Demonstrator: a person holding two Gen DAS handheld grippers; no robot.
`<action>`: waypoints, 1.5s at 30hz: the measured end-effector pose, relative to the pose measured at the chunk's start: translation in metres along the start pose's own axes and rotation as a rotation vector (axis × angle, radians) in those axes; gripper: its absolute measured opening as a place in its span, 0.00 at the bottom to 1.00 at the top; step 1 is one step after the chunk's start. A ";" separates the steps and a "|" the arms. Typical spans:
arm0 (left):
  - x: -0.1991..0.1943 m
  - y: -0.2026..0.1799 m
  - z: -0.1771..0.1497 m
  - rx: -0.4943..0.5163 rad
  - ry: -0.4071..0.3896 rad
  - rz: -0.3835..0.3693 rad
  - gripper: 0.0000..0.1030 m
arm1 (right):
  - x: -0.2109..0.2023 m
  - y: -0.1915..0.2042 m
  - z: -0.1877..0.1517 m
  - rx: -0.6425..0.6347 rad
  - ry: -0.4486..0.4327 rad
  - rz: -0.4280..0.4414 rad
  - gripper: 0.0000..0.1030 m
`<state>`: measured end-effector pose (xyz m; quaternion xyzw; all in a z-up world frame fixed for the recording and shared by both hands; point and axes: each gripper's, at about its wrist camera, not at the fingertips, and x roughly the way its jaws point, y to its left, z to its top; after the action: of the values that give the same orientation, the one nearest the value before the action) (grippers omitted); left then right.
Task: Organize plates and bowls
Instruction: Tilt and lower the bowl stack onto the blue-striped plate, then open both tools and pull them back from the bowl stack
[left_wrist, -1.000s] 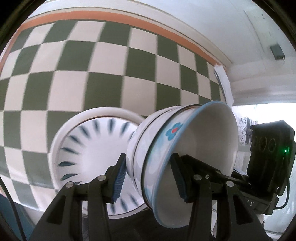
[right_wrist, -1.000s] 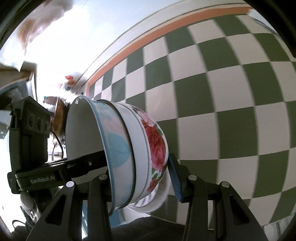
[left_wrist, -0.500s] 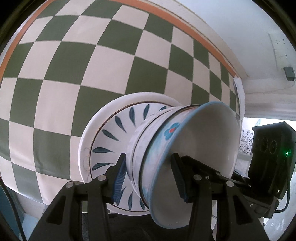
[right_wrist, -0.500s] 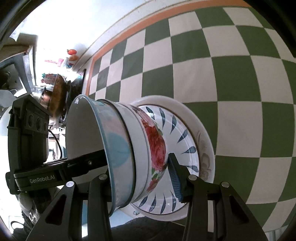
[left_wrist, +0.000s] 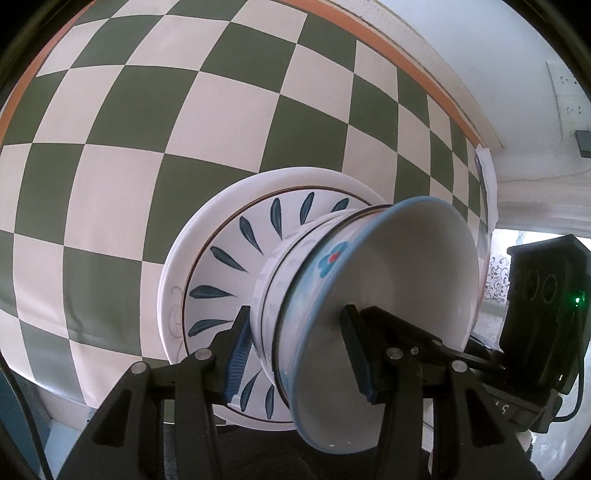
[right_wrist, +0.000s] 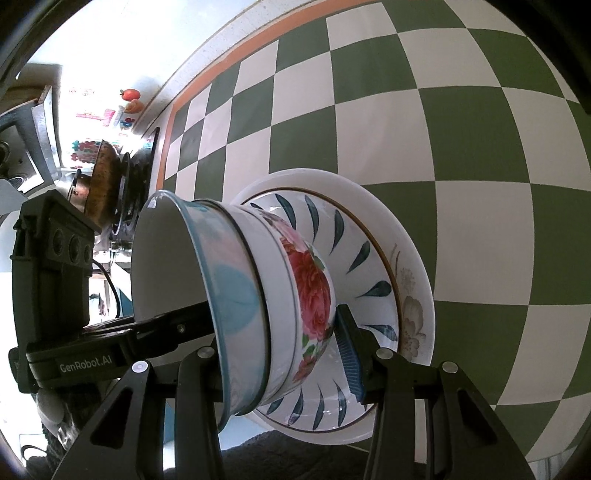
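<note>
Nearest in the left wrist view, the left claw (left_wrist: 301, 350) is clenched on the stack of bowls (left_wrist: 332, 291): one blue ribbed pad presses the outer wall of the lowest bowl, the other sits inside the top bowl against its white inner wall. The right claw (right_wrist: 280, 354) grips the opposite side of the same stack in the same way, one finger hidden inside the top bowl, the other pad against the bowl with the red flowers (right_wrist: 314, 291). The stack counts three nested bowls: a top one with a blue rim (left_wrist: 399, 295) and a small blue flower with a red centre, a plain white one in the middle, and the red-flowered one at the bottom. Each claw appears in the other's view as a black block past the stack. Just beyond the bowls lies a plate with dark blue leaf strokes (left_wrist: 236, 266), and the base of the stack is at or just over its middle; whether it touches cannot be told. That plate rests on a wider white plate (right_wrist: 413, 306) with a faint flower on its rim. Both plates lie on the counter (left_wrist: 147, 129), which is covered by a green-and-white checked cloth with an orange border. Farther off, past the counter's edge in the right wrist view, stands a brown pan (right_wrist: 105, 184) on a dark stove.
</note>
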<state>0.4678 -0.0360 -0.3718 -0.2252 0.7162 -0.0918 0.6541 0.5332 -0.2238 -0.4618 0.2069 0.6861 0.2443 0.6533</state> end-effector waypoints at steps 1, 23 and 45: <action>0.000 0.000 0.000 0.001 0.000 0.000 0.44 | 0.000 0.000 0.000 0.003 0.002 0.001 0.44; -0.038 -0.016 -0.018 0.064 -0.112 0.143 0.42 | -0.040 0.022 -0.008 -0.051 -0.071 -0.116 0.45; -0.132 -0.028 -0.090 0.256 -0.428 0.306 0.90 | -0.136 0.107 -0.114 -0.108 -0.408 -0.443 0.88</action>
<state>0.3907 -0.0172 -0.2299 -0.0445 0.5702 -0.0318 0.8197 0.4239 -0.2278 -0.2861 0.0620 0.5553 0.0852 0.8249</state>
